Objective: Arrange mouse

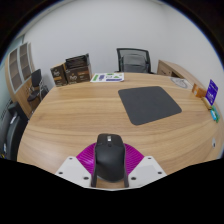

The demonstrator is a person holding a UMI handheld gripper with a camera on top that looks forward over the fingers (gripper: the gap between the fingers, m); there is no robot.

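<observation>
Black mouse (109, 158) sitting between tongs (110, 167), pads seemingly pressing both its sides, gripping it; grey mat (148, 103) lying farther right on desk (70, 115).

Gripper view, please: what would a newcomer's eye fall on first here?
First, the black mouse held between the fingers of the tongs, whose magenta pads press on its sides, low over the wooden table. Next, the dark grey mouse pad lying flat on the table beyond the mouse and a little to its right. At the table's far side stands a black office chair.
</observation>
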